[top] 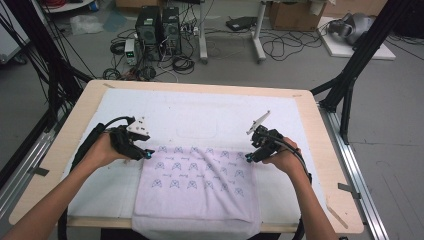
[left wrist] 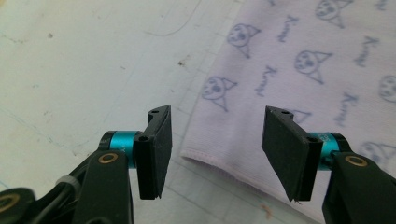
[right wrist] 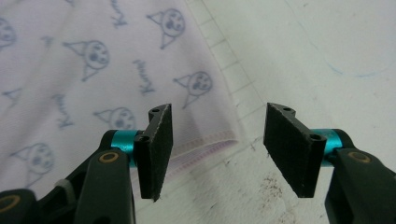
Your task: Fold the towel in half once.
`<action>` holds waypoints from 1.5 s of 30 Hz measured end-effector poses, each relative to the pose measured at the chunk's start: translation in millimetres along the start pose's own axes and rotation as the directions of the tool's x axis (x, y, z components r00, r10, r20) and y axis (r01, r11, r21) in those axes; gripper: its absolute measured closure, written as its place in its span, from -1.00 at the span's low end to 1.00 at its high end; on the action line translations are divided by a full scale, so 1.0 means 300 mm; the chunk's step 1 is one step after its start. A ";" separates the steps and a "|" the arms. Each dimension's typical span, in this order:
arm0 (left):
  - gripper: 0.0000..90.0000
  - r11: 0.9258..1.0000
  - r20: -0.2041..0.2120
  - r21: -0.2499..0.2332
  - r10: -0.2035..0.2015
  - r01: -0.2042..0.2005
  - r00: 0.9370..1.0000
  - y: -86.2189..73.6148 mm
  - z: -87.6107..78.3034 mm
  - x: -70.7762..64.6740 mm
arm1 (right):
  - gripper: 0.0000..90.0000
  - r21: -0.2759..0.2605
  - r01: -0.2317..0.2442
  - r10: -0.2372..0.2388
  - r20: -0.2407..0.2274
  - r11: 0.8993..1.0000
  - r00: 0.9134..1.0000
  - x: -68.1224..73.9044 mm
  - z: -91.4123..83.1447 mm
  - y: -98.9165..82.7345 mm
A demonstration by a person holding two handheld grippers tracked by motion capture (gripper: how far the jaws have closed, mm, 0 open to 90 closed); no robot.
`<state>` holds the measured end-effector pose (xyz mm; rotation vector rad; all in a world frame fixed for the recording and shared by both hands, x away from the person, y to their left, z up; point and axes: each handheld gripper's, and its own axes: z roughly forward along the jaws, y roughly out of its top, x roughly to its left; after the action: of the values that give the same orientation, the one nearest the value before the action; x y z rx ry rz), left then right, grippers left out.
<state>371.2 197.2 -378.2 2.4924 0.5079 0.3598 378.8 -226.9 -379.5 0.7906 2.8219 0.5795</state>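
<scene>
a pale lilac towel printed with small cat faces lies flat on the white mat at the near edge of the table, its front hem hanging over. the left gripper sits at the towel's far left corner, jaws wide apart and holding nothing. the right gripper sits at the far right corner, equally spread and empty.
</scene>
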 end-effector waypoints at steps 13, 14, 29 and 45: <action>0.38 0.994 0.130 0.100 -0.060 0.047 0.990 -0.027 0.127 0.066 | 0.69 0.132 0.005 0.007 -0.088 0.991 0.996 -0.066 0.111 0.016; 0.47 0.993 0.126 0.110 -0.066 0.052 0.990 -0.027 0.133 0.062 | 0.81 0.133 0.006 0.005 -0.083 0.991 0.997 -0.063 0.110 0.019; 0.92 0.995 0.018 0.078 -0.061 0.059 0.998 0.032 0.085 0.111 | 0.93 0.024 0.047 -0.050 0.125 0.999 0.991 -0.055 0.028 0.051; 0.93 1.000 -0.125 0.002 -0.029 0.030 0.992 0.270 -0.001 0.377 | 0.94 -0.199 -0.052 0.116 0.325 0.979 0.939 -0.238 -0.101 0.160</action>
<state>494.4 183.5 -314.9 2.4740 0.5954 0.5057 454.3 -236.5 -329.2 0.8830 2.3950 0.6436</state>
